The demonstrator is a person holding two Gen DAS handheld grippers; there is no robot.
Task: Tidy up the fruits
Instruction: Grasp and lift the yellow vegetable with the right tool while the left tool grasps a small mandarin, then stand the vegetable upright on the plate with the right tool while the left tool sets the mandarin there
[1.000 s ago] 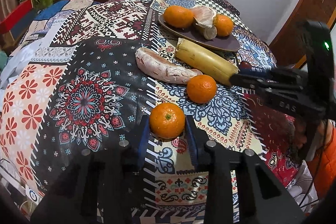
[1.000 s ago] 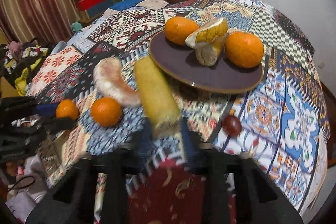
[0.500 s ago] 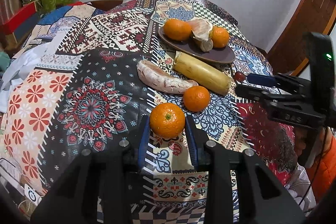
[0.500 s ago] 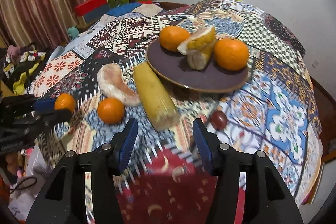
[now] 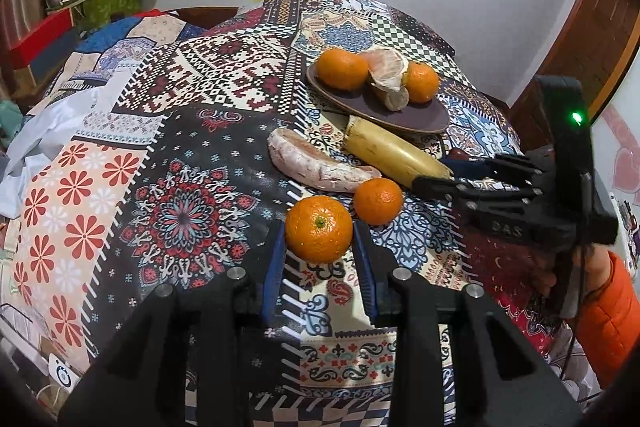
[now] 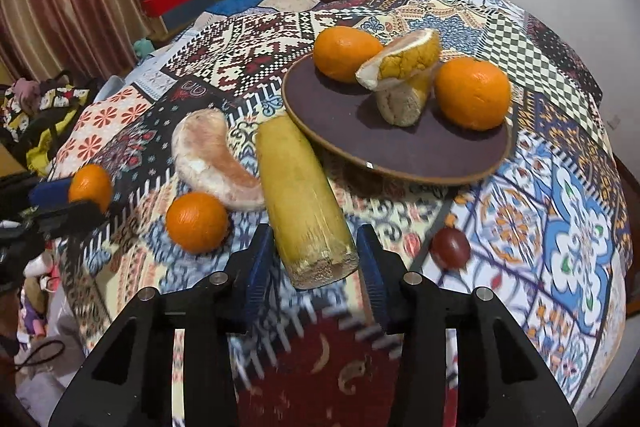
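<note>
I see a dark brown round plate (image 6: 400,147) at upper right, holding two oranges and a peeled pomelo wedge leaning on a pale stub. My left fingers (image 5: 319,254) pinch a glossy orange mandarin (image 5: 319,229) at centre frame. My right fingers (image 6: 313,269) are spread around the cut end of a long yellow sugarcane-like stalk (image 6: 300,199), not gripping. The patchwork-cloth bench (image 6: 560,227) shows bare cloth at lower right.
</note>
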